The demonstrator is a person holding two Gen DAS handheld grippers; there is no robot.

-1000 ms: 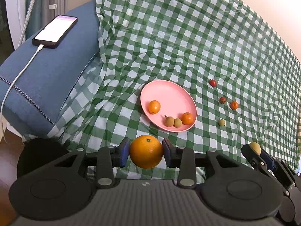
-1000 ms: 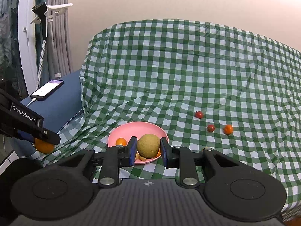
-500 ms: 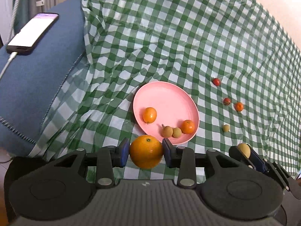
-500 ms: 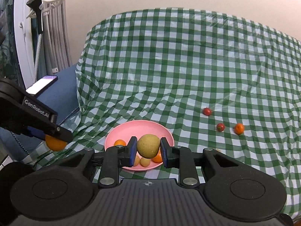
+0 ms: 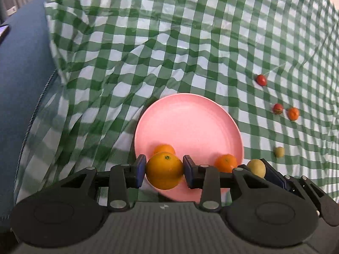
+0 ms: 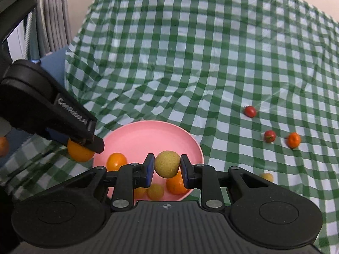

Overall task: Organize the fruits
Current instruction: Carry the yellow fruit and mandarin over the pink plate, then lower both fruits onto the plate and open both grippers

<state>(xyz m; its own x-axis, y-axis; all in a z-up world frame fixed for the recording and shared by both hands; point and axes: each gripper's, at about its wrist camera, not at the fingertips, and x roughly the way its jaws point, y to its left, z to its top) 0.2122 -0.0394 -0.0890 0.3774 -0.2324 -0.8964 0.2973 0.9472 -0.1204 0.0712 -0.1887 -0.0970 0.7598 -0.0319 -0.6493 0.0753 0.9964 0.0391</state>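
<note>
A: Item one, what your left gripper carries?

B: One large orange, pinched between both blue pads, jaws closed to the fruit's width. You hold it over the near rim of the pink plate. From the right wrist view the same orange shows at the plate's left edge, under the left gripper's fingers.

A: Item two, your right gripper?

B: One yellow-green round fruit, gripped on both sides, jaws closed on it. You hold it above the near part of the pink plate. In the left wrist view this fruit shows at the plate's near right edge.

A: Plate contents?

B: Right wrist view: small orange fruit at the left side, a mandarin near the front rim, a small yellowish fruit beside it; another sits partly hidden behind your gripper.

A: Loose stock on the checked cloth?

B: Right of the plate: one red cherry tomato farthest back, a second red tomato just beside a small orange tomato, and one small yellow fruit nearest the front edge. All well apart from the plate.

A: Cloth condition?

B: Green-and-white, wrinkled, draped beside a blue cushion at its left edge.
</note>
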